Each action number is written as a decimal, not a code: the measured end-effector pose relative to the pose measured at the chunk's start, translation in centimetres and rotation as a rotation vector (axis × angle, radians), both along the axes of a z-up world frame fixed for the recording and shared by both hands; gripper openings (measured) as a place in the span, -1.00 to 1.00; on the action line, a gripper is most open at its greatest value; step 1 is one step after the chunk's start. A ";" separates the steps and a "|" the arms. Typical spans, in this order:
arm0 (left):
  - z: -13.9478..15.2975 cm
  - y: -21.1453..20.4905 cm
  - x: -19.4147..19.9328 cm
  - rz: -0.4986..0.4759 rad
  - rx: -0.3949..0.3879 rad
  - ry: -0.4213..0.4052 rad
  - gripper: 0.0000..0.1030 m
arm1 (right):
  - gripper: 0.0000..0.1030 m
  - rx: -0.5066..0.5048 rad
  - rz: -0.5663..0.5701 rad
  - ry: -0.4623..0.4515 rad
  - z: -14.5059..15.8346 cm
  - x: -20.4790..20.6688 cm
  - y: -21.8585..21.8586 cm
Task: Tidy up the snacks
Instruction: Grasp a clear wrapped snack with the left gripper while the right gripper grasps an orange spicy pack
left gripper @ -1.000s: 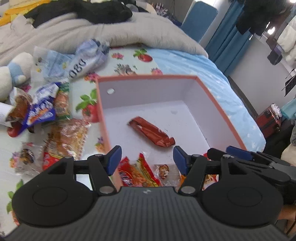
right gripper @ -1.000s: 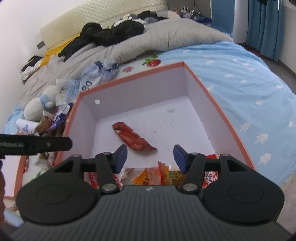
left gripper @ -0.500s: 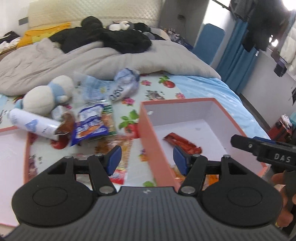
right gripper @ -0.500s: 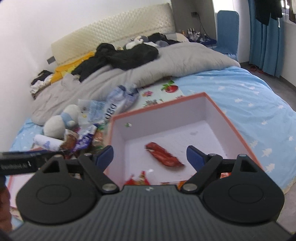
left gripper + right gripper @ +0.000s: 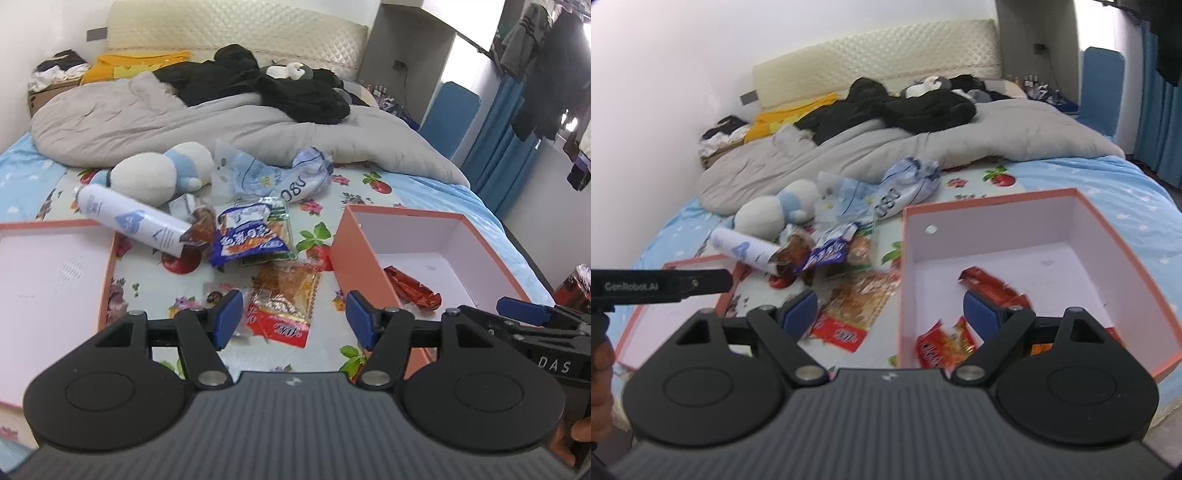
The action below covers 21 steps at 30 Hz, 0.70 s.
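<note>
An orange box [image 5: 1086, 280] with a white inside sits open on the right, holding a red wrapper [image 5: 993, 286] mid-floor and a red-orange packet [image 5: 942, 347] at its near wall. Left of it lie a clear red-labelled packet [image 5: 286, 301], a blue-white bag [image 5: 247, 240] and a brown packet [image 5: 201, 230].

Two hand-held grippers, both angled downward over a bed. The left gripper [image 5: 291, 319] has its blue-padded jaws parted with nothing between them. The right gripper [image 5: 890, 314] has jaws spread wider, also empty; they have just been opening. In the left camera's view the right gripper's black body and one blue fingertip [image 5: 517, 305] show at the near right edge. In the right camera's view the left gripper's black side bar crosses the left edge, with part of a hand [image 5: 600, 373] below it.
</note>
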State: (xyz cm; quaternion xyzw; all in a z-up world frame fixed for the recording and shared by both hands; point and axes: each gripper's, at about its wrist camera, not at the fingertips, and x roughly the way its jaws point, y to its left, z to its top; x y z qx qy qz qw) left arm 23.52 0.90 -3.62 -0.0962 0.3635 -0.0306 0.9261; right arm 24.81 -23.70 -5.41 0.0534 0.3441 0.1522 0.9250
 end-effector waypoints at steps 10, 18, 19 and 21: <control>-1.1 2.3 -1.7 0.010 0.003 0.038 0.30 | 0.70 0.059 0.034 0.051 1.2 -1.7 1.8; -2.1 4.3 -1.4 0.040 0.002 0.069 0.30 | 0.70 -0.015 0.084 0.023 2.8 -1.5 2.9; -2.3 4.3 -1.3 0.044 0.010 0.078 0.30 | 0.70 -0.026 0.083 0.007 2.8 -1.4 3.0; -2.7 4.5 -1.2 0.043 0.006 0.080 0.30 | 0.70 -0.043 0.098 -0.005 2.3 -1.2 3.5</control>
